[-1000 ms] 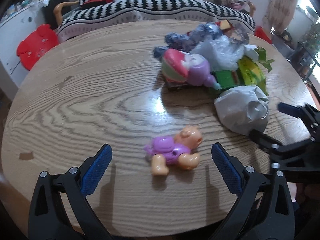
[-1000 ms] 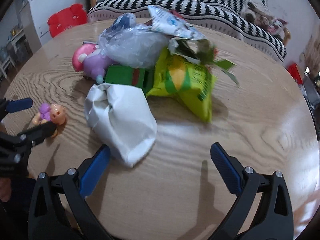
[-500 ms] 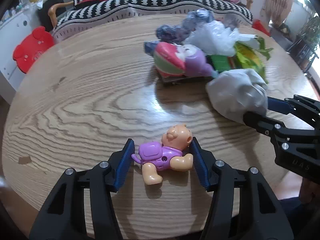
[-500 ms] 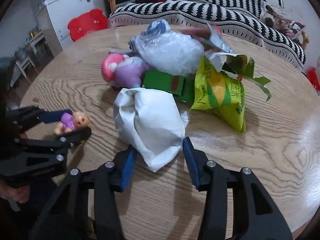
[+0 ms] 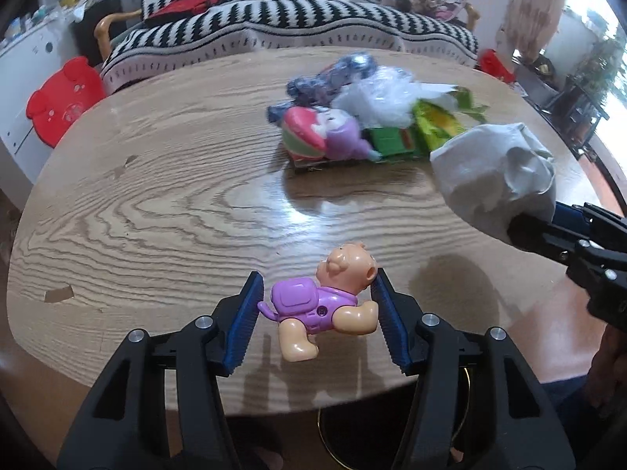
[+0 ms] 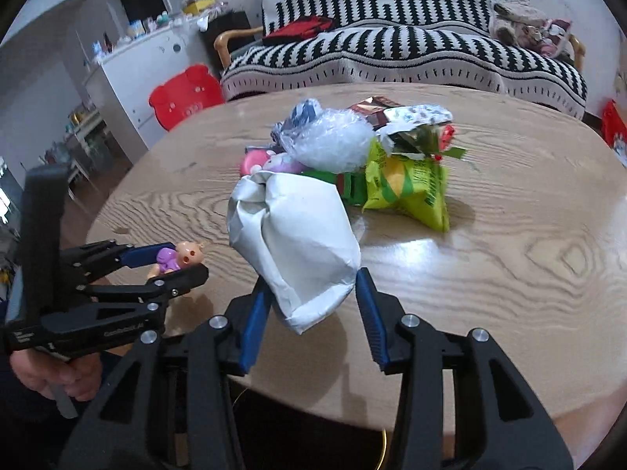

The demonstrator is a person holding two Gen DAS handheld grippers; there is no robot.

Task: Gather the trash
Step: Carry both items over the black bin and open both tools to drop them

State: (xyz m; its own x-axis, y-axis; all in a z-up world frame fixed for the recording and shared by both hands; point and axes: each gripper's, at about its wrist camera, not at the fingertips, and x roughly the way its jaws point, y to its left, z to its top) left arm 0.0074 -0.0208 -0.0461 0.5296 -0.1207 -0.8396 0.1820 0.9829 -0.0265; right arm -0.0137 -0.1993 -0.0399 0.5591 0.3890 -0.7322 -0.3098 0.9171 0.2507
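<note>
Blue-padded fingers of the left gripper [image 5: 316,321], spread wide a second ago, now pinch the purple baby doll [image 5: 323,305] above the table's near edge. The right gripper [image 6: 311,305] has likewise closed on the white crumpled bag [image 6: 294,243] and raised it off the wood. Both pieces look ready to carry away, probably to a bin partly visible below. Remaining on the oak-grain round table [image 5: 164,211] is a pile: a pink-and-purple toy [image 5: 325,137], clear plastic wrap [image 6: 333,145], a green-yellow snack bag [image 6: 411,188]. Behind stands a black-and-white striped sofa [image 6: 392,55] and a red stool [image 5: 62,98].
</note>
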